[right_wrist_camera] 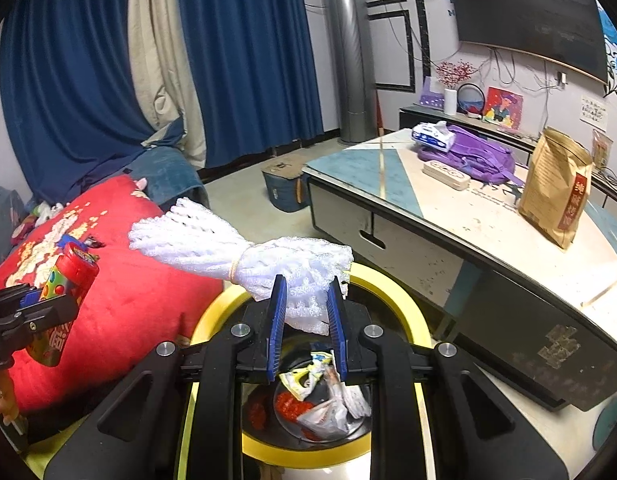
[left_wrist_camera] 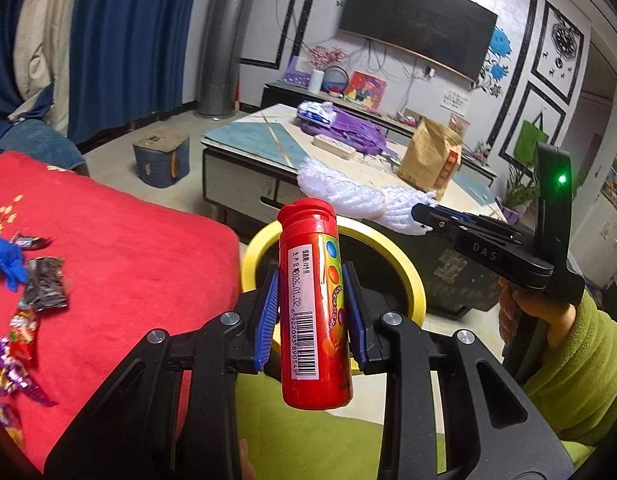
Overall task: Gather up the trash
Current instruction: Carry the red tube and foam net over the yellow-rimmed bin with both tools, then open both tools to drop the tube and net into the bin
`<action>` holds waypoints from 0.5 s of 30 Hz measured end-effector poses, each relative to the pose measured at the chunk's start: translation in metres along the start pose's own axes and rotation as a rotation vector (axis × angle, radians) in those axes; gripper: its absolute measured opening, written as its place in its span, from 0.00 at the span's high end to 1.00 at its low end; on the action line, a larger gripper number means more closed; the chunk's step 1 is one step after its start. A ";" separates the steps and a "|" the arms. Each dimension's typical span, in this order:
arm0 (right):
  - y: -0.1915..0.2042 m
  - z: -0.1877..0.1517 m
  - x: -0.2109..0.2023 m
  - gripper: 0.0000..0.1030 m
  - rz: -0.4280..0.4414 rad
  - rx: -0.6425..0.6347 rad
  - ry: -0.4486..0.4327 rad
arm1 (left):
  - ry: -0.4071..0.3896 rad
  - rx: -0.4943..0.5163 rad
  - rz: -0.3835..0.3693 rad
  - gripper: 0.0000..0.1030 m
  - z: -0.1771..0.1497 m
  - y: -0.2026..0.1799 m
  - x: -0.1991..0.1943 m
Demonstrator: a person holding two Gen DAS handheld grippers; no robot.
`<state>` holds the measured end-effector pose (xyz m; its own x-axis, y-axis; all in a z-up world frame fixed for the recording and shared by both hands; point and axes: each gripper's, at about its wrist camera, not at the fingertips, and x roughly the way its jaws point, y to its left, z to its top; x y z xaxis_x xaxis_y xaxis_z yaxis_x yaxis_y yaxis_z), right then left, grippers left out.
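- Left wrist view: our left gripper point(left_wrist_camera: 312, 316) is clamped on a red candy tube point(left_wrist_camera: 314, 304), its blue pads pressing the tube's sides; the tube stands nearly upright, cap at the top, barcode label facing the camera.
- Behind the tube we see the yellow rim of a trash bin point(left_wrist_camera: 412, 276), with the tube held in front of its near edge.
- To the left, on a red cushion point(left_wrist_camera: 120, 264), lie loose candy wrappers point(left_wrist_camera: 44, 284) and a scrap of blue material that we cannot identify through the blur.
- At right, a hand in a green sleeve point(left_wrist_camera: 580, 352) carries our right gripper point(left_wrist_camera: 422, 212), which pinches a white foam net point(left_wrist_camera: 348, 192).
- Right wrist view: our right gripper point(right_wrist_camera: 308, 300) is closed on one end of the white foam net point(right_wrist_camera: 244, 248), which is bound with a rubber band and reaches out to the left, over the bin's far rim.
- Directly below the jaws the trash bin point(right_wrist_camera: 404, 300) stands open, with crumpled wrappers and plastic at its bottom.
- At the left edge the left gripper point(right_wrist_camera: 48, 300) shows with the red candy tube point(right_wrist_camera: 72, 272), beside the bin and in front of the red cushion point(right_wrist_camera: 140, 292).
- A coffee table point(right_wrist_camera: 448, 216) just beyond the bin carries a brown paper bag point(right_wrist_camera: 556, 196) and a purple backpack point(right_wrist_camera: 472, 156).
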<state>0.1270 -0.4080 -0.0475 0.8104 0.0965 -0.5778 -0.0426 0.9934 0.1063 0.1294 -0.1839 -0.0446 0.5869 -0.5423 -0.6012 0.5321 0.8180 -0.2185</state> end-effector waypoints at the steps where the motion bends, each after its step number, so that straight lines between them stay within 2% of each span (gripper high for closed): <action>1: -0.002 -0.002 0.001 0.81 -0.010 0.003 0.004 | 0.003 0.007 -0.004 0.77 0.002 -0.002 0.003; 15: -0.027 -0.017 0.017 0.78 -0.063 0.068 0.059 | 0.056 0.063 -0.047 0.77 0.013 -0.016 0.053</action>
<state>0.1319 -0.4319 -0.0741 0.7744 0.0399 -0.6315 0.0486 0.9913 0.1221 0.1593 -0.2281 -0.0631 0.5257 -0.5670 -0.6341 0.5970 0.7770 -0.1998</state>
